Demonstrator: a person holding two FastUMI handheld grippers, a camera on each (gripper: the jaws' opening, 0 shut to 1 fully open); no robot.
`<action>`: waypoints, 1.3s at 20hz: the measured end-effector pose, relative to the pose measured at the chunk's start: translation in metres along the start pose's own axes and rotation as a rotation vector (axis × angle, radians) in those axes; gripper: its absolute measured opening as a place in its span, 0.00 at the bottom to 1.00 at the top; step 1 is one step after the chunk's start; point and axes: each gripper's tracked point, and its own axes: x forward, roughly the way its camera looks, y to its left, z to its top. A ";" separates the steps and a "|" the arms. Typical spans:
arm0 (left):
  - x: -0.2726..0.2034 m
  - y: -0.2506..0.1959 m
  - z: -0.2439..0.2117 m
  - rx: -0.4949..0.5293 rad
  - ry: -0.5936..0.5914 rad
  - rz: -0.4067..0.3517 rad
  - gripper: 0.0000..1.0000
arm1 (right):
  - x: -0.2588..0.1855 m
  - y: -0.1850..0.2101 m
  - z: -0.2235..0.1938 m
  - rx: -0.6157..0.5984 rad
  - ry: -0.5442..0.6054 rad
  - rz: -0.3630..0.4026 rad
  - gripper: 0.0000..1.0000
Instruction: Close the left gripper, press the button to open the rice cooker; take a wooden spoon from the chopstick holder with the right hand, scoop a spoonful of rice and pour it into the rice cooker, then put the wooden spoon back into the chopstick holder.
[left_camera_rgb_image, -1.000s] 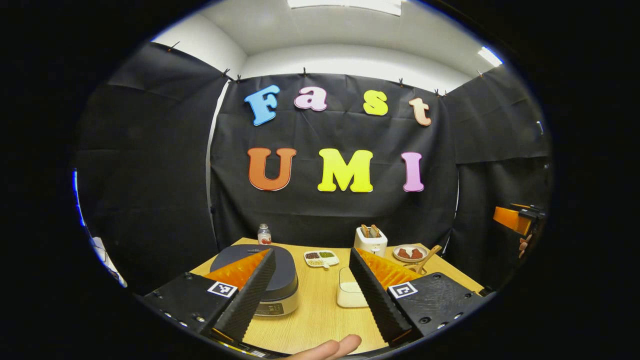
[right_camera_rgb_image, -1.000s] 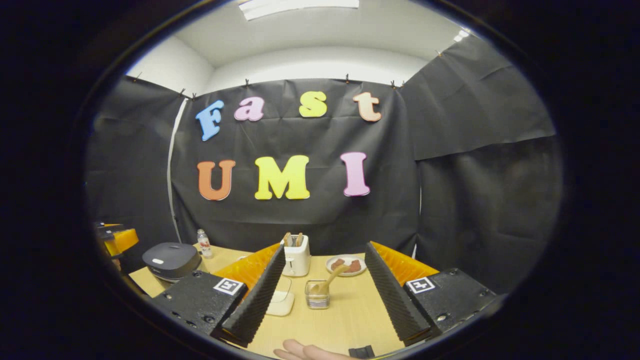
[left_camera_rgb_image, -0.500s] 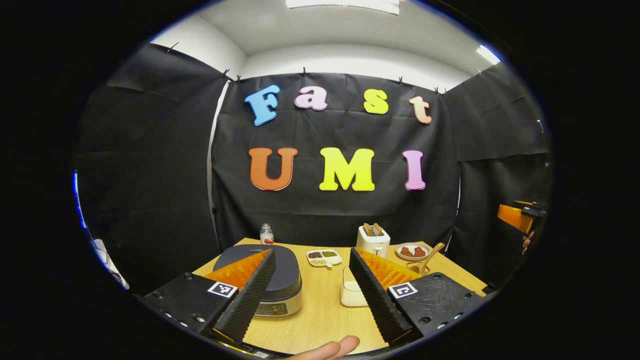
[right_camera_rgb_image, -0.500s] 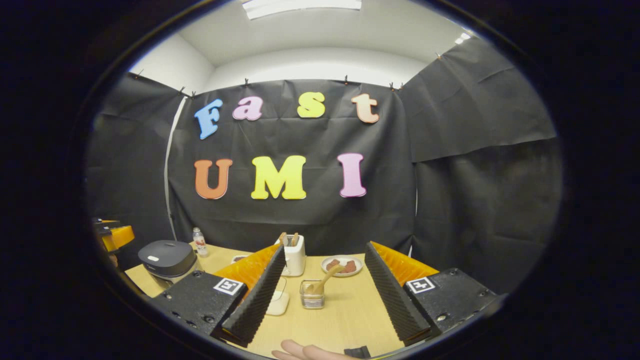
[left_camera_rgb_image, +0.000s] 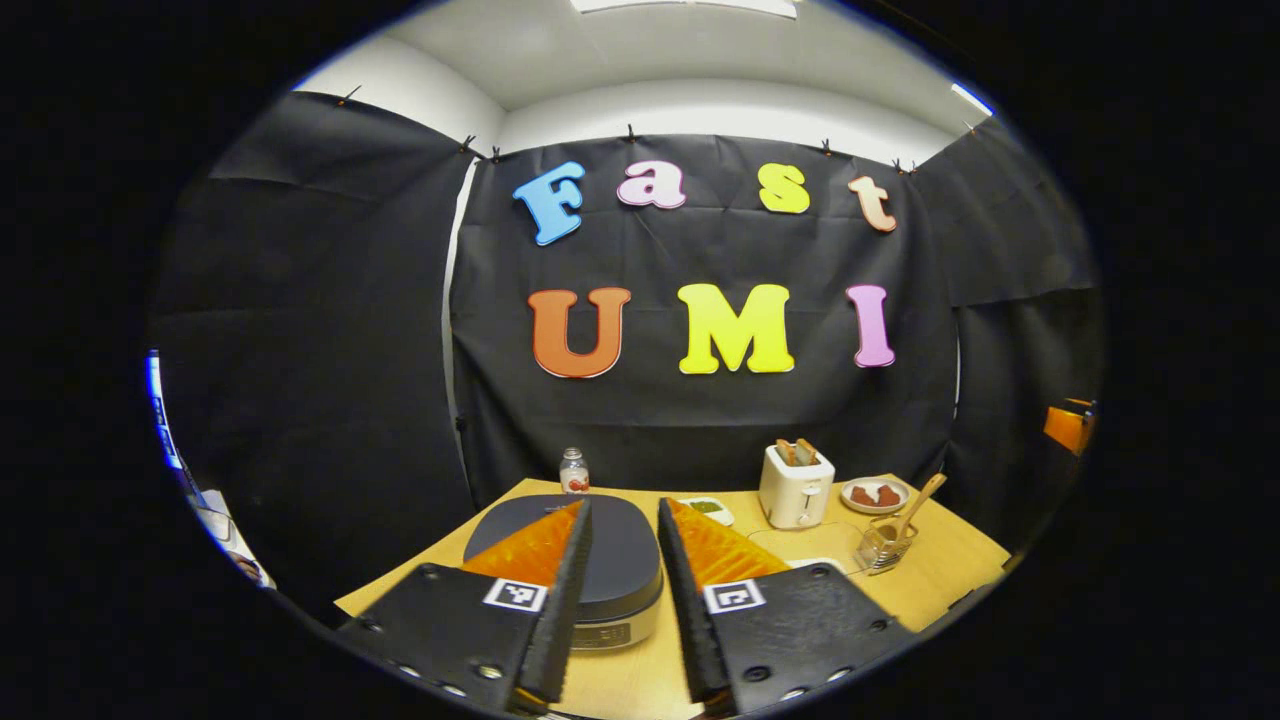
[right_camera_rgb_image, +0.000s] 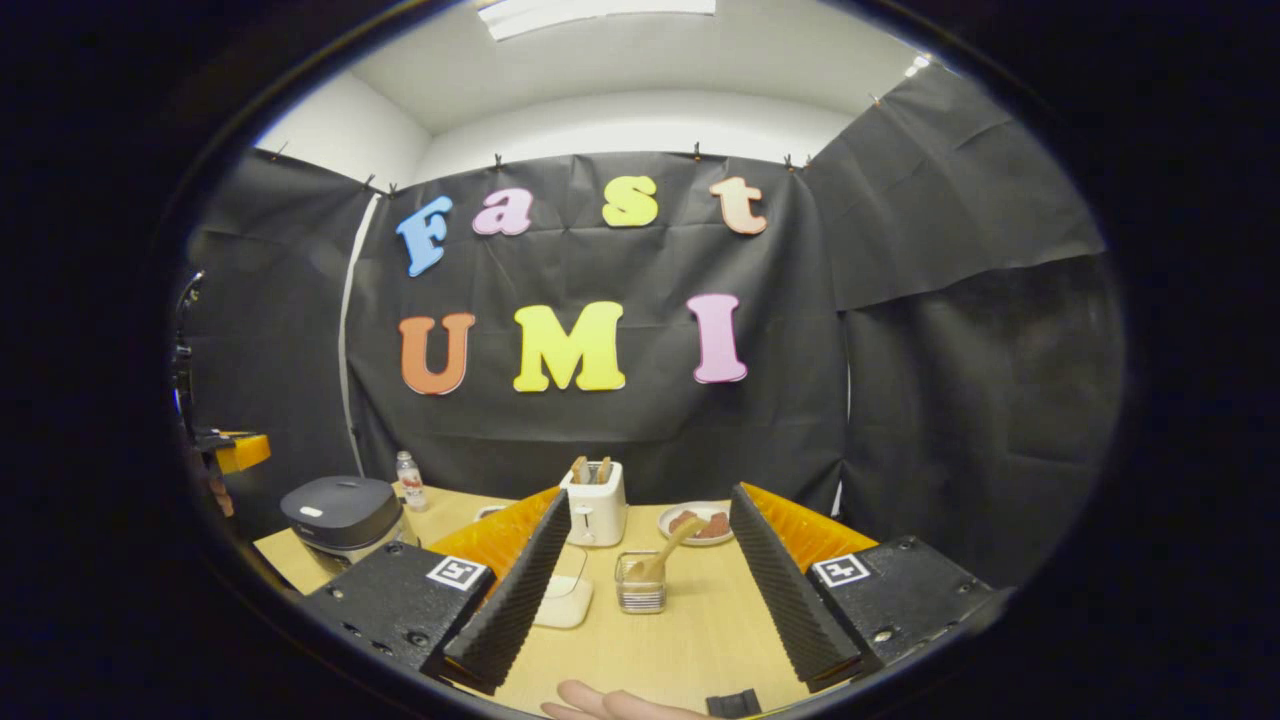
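The dark-lidded rice cooker (left_camera_rgb_image: 625, 560) sits closed on the wooden table (left_camera_rgb_image: 950, 560), just ahead of my left gripper (left_camera_rgb_image: 625, 505). Its fingers stand close together with a narrow gap and touch nothing. A wooden spoon (left_camera_rgb_image: 920, 500) leans in the clear chopstick holder (left_camera_rgb_image: 880, 545) at the right. In the right gripper view the spoon (right_camera_rgb_image: 672, 545) and holder (right_camera_rgb_image: 640, 590) stand straight ahead of my right gripper (right_camera_rgb_image: 650, 495), which is wide open and empty. The rice box (right_camera_rgb_image: 565, 600) lies partly behind its left finger. The cooker (right_camera_rgb_image: 340, 510) is far left.
A white toaster (right_camera_rgb_image: 595, 505) and a plate of brown pieces (right_camera_rgb_image: 695, 523) stand behind the holder. A small bottle (left_camera_rgb_image: 573, 470) and a divided dish (left_camera_rgb_image: 705, 508) sit at the table's back. A hand's fingers (right_camera_rgb_image: 600, 705) show at the bottom edge.
My left gripper's fingers have drawn much closer together, and it has swung left so the rice cooker is centred ahead. The right gripper has barely shifted and stays open.
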 end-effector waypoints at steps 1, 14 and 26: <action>0.007 0.006 -0.011 -0.002 0.034 0.006 0.22 | 0.002 0.003 -0.003 0.002 0.001 0.006 0.97; 0.077 0.048 -0.117 -0.094 0.477 0.054 0.00 | 0.031 0.014 -0.048 -0.023 0.050 0.039 0.97; 0.073 0.038 -0.134 -0.052 0.551 0.102 0.00 | 0.045 0.004 -0.088 0.019 0.136 0.040 1.00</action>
